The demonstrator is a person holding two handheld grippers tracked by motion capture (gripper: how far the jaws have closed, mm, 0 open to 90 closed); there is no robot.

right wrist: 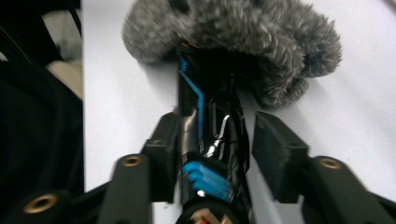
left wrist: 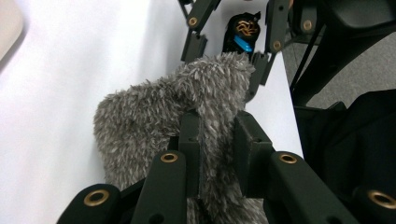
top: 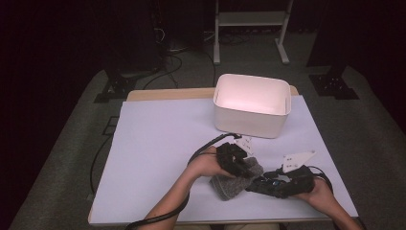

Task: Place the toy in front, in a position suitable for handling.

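Close to the worktop's [top: 158,158] front edge: pinching the grey fuzzy pouch [left wrist: 140,121] with left fingers [left wrist: 189,135] shut; right fingers [right wrist: 280,154] parted around the black-and-blue toy [right wrist: 210,121], half inside. Risking slip-out if the pouch sags. Beyond, white bin [top: 249,127].

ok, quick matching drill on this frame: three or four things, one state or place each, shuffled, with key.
1. left gripper
2. right gripper
3. white bin
4. black and blue figure

A. at the table's far edge
B. head end tucked inside the grey fuzzy pouch
C. shut on the pouch's edge
D. jaws apart, either side of the figure

Pairs: 1-C, 2-D, 3-A, 4-B
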